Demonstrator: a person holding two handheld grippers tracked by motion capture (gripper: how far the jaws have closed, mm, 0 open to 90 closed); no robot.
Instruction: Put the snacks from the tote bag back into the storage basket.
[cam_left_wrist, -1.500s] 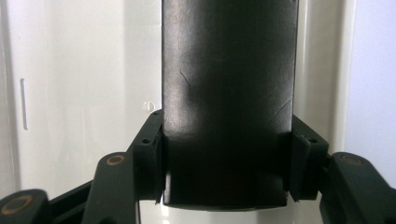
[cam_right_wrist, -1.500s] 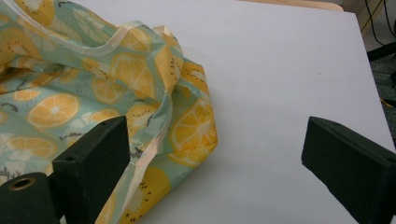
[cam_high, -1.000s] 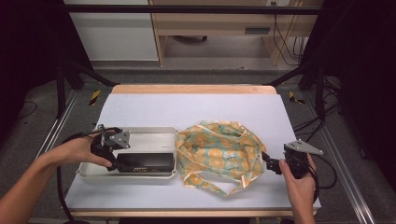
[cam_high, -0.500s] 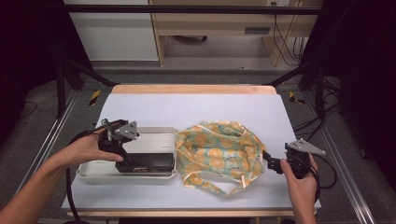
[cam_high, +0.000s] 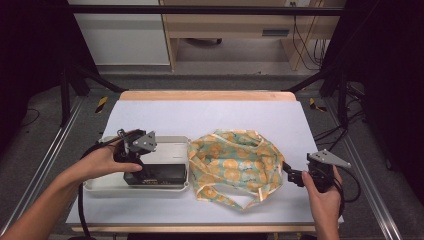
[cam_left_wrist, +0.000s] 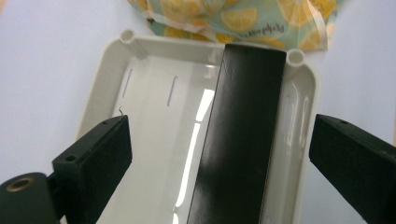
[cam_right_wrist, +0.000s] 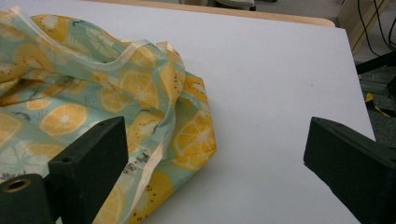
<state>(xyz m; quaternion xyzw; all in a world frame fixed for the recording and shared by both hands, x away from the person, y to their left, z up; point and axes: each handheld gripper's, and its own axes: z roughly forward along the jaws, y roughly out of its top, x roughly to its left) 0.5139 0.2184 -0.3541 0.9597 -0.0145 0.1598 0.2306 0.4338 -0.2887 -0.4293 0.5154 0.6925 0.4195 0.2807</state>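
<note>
A white plastic tray (cam_high: 102, 186) sits at the table's left with a long black box (cam_high: 156, 175) lying in its near side. My left gripper (cam_high: 134, 159) hovers above the tray's left half. In the left gripper view its jaws (cam_left_wrist: 219, 140) stand wide and have just been opening. The black box (cam_left_wrist: 243, 130) lies below them in the tray (cam_left_wrist: 107, 79), untouched by either pad. A lemon-print cloth bag (cam_high: 235, 162) lies crumpled beside the tray. My right gripper (cam_high: 294, 176) rests open at the bag's right edge. Its jaws (cam_right_wrist: 215, 144) are empty, and the bag (cam_right_wrist: 93, 93) lies by the left one.
The white table top (cam_high: 200, 117) stretches back to a wooden far edge (cam_high: 205, 95). Black frame posts and cables stand off both sides of the table. A cable trails from each gripper toward the near edge.
My left hand has moved right and a little up, from the tray's left end to over the tray. The right hand and the bag have stayed put.
</note>
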